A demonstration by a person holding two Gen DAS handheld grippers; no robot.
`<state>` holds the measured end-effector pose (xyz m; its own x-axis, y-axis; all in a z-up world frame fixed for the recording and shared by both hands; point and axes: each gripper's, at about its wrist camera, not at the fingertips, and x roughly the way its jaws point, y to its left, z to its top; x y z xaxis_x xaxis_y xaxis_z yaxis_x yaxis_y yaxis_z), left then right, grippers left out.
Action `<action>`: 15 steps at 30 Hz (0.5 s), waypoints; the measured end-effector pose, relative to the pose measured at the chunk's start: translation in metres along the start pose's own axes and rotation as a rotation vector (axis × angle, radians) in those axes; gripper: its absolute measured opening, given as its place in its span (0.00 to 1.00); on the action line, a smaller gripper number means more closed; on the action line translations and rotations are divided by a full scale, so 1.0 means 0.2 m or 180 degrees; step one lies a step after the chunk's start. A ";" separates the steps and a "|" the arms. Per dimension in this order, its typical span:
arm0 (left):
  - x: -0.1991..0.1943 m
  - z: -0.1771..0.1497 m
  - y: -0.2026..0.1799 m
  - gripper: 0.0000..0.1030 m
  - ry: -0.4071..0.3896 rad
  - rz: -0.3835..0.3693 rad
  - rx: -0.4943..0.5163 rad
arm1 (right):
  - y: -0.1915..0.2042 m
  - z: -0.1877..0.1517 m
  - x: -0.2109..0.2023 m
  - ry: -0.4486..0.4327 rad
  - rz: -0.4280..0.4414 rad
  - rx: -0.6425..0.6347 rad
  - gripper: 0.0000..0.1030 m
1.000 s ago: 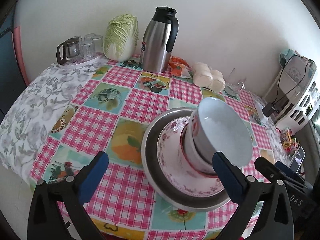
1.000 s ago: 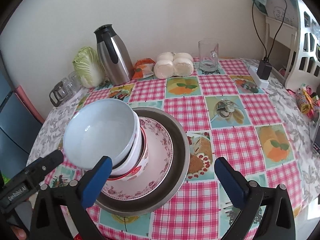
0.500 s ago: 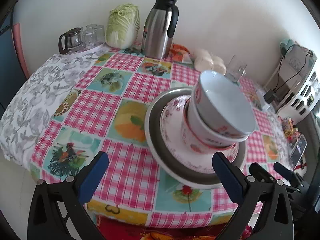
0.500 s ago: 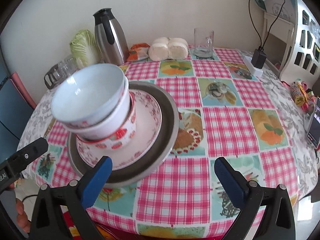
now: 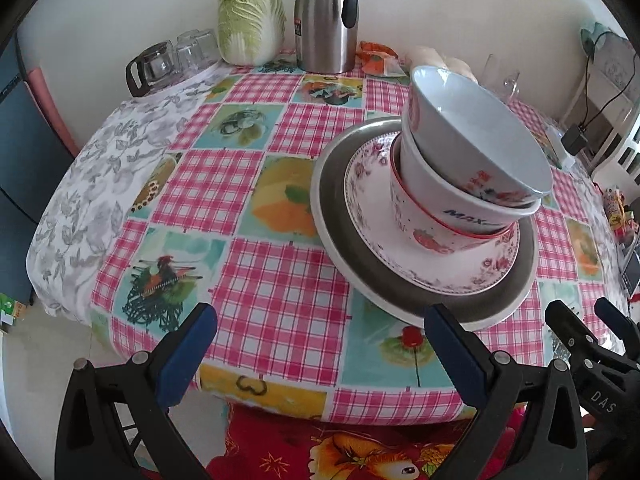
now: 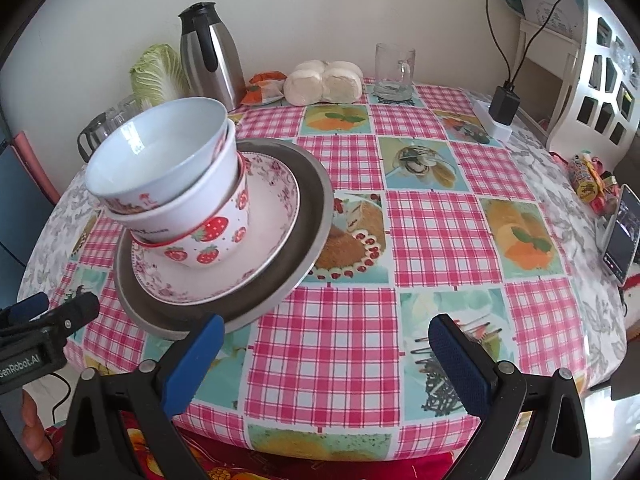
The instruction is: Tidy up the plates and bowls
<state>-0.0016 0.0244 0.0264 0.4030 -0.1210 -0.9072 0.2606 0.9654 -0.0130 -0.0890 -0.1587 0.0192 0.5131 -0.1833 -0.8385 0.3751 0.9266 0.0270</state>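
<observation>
One stack stands on the checked tablecloth: a grey metal plate (image 5: pixel 340 236) (image 6: pixel 304 232) at the bottom, a pink floral plate (image 5: pixel 368 200) (image 6: pixel 268 216) on it, then a strawberry bowl (image 5: pixel 424 232) (image 6: pixel 216 240), a white bowl (image 5: pixel 432 184) (image 6: pixel 192 204) and a pale blue-white bowl (image 5: pixel 472 128) (image 6: pixel 160 148) nested on top, tilted. My left gripper (image 5: pixel 320 344) is open at the near table edge, left of the stack. My right gripper (image 6: pixel 324 352) is open too, right of the stack. Neither holds anything.
At the back stand a steel thermos (image 5: pixel 326 20) (image 6: pixel 210 64), a cabbage (image 5: pixel 250 20), a glass teapot with cups (image 5: pixel 160 66), white buns (image 6: pixel 324 80) and a glass mug (image 6: pixel 394 70). A phone (image 6: pixel 620 236) and snacks lie at the right edge. A white shelf (image 6: pixel 592 60) stands right.
Both grippers have pulled back and down toward the near table edge, so the stack looks farther off and more side-on. The stack itself has not moved. Both stay open.
</observation>
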 end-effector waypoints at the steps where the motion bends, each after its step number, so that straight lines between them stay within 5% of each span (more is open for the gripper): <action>1: 0.00 0.00 0.00 1.00 0.0007 0.0006 -0.0007 | 0.00 0.00 0.00 -0.0002 -0.0007 0.0002 1.00; 15: -0.02 -0.01 -0.01 1.00 0.0012 0.0059 0.0036 | -0.03 0.00 -0.01 -0.0017 -0.0018 0.0019 1.00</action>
<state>-0.0054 0.0240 0.0282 0.4046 -0.1021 -0.9088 0.2630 0.9647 0.0087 -0.0927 -0.1630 0.0207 0.5152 -0.1903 -0.8357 0.3825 0.9236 0.0255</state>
